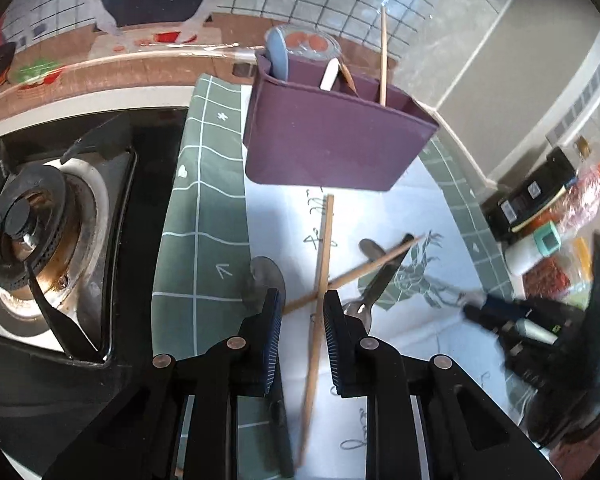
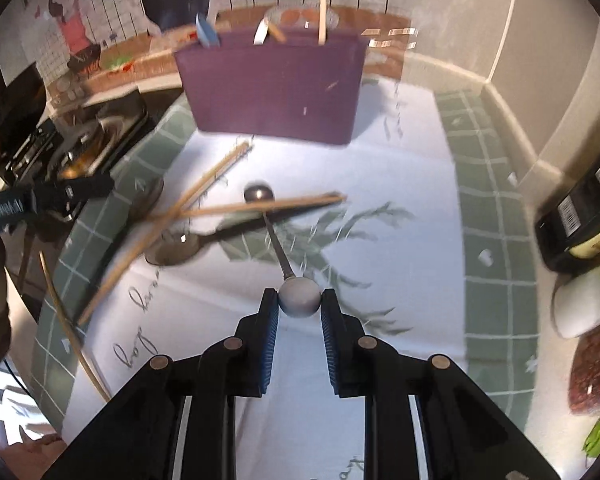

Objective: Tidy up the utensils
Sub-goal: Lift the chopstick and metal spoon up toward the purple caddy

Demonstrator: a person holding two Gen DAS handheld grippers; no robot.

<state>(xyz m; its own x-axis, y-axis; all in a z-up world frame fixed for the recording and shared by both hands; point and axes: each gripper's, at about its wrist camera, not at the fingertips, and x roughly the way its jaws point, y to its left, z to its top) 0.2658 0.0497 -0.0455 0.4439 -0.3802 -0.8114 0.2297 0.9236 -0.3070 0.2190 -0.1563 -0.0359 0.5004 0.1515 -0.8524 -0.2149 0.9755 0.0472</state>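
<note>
Right gripper [image 2: 299, 300] jaws clamp round end of metal spoon [image 2: 274, 236], shaft pointing far toward purple holder [image 2: 274, 88]. Left gripper [image 1: 302, 320] jaws narrow, straddling chopstick [image 1: 323, 264], contact unclear; stick's long axis runs near-far toward holder.

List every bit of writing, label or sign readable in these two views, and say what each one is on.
Nothing reads with certainty.
White cloth: cursive script, roughly "hop" at its left edge; too warped to confirm.
Same cloth, left view: more handwriting, unreadable.
Green grid mat: drawn arrow, heart, star; no words.
Dark bottle: white barcode labels, text too small.
Black strap: white lettering, blurred.
</note>
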